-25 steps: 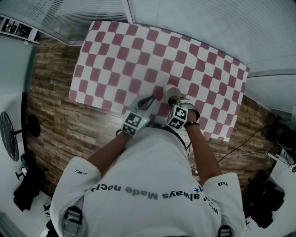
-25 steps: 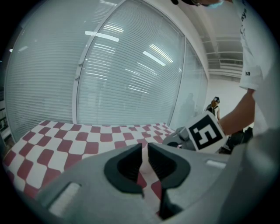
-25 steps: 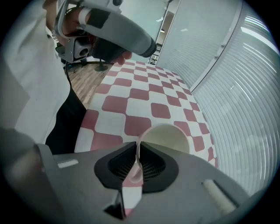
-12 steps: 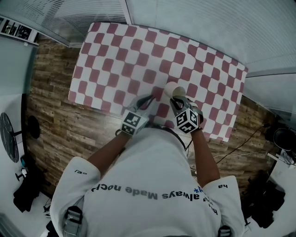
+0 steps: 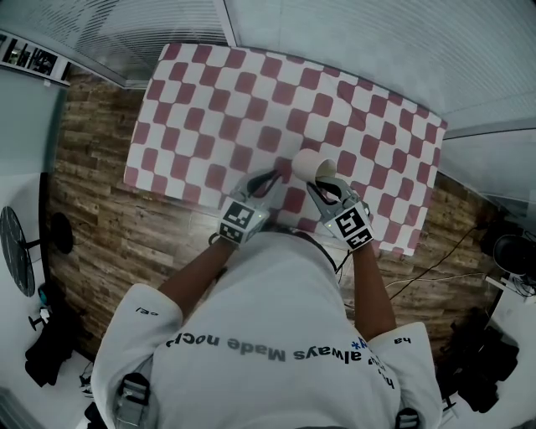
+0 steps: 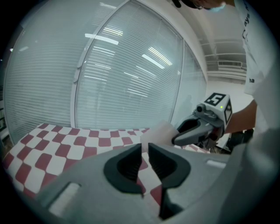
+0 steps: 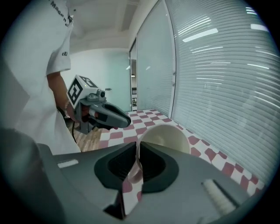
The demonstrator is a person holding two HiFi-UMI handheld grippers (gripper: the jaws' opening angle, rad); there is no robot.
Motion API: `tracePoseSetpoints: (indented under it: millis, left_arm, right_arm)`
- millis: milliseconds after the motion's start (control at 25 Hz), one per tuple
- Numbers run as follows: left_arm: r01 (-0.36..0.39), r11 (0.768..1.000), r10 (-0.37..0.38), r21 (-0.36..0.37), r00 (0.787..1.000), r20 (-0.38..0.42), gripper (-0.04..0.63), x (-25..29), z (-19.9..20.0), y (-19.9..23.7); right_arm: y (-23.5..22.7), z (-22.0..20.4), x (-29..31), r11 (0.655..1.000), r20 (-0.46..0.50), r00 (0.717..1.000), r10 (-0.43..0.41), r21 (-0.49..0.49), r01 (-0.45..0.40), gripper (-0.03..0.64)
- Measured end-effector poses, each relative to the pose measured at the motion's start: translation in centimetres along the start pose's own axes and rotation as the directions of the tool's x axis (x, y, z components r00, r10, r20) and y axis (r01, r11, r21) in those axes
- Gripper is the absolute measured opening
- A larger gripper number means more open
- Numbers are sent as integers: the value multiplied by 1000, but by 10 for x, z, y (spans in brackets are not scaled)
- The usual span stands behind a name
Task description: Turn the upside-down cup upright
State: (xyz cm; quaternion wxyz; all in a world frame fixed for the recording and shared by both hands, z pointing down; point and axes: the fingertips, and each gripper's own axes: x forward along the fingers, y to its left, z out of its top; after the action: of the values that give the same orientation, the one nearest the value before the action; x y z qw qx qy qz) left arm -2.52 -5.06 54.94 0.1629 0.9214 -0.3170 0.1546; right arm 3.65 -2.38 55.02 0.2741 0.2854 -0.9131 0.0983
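A pale beige paper cup (image 5: 310, 163) hangs tilted on its side above the red-and-white checked tablecloth (image 5: 209, 100), near the table's front edge. My right gripper (image 5: 323, 181) is shut on the cup's wall at the rim. In the right gripper view the cup (image 7: 170, 136) turns its open mouth toward the camera, with the rim pinched between the pads of my right gripper (image 7: 138, 151). My left gripper (image 5: 272, 178) stays low just left of the cup, shut with nothing in it. In the left gripper view the cup (image 6: 158, 133) shows just past the fingertips of my left gripper (image 6: 144, 151).
The checked table stretches far and left of the cup, and window blinds (image 5: 151, 25) run behind it. Wood-pattern floor (image 5: 92, 226) lies left of the table. A fan (image 5: 17, 247) and cables (image 5: 452, 251) sit on the floor at the sides.
My right gripper has risen and rolled with the cup in it, tipping the cup from bottom-up to lying on its side in the air. The left gripper has kept still.
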Motion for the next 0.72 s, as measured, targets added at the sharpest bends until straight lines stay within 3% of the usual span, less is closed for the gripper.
tracePoseSetpoints:
  millis: [200,400,560,720]
  left_arm:
    - [7,1000,-7,11,1000,28,54,-4,14,-1]
    - [28,1000,-29,12,999,44,55,-5,12,-5]
    - [41,999,-41,9,998,56,57,-6,16,-7]
    - [47,999,-48,18,998,51,57,-6,17,-9]
  right_arm:
    - [8,16,-13,997,119,992,36,69,-45,28]
    - [8,25,-30,981,256,965,65,163,-109,26]
    - [7,31,-45,956,357,930,86,233,-178,26]
    - [6,36,-63,911,483,869,106,304,-280,26]
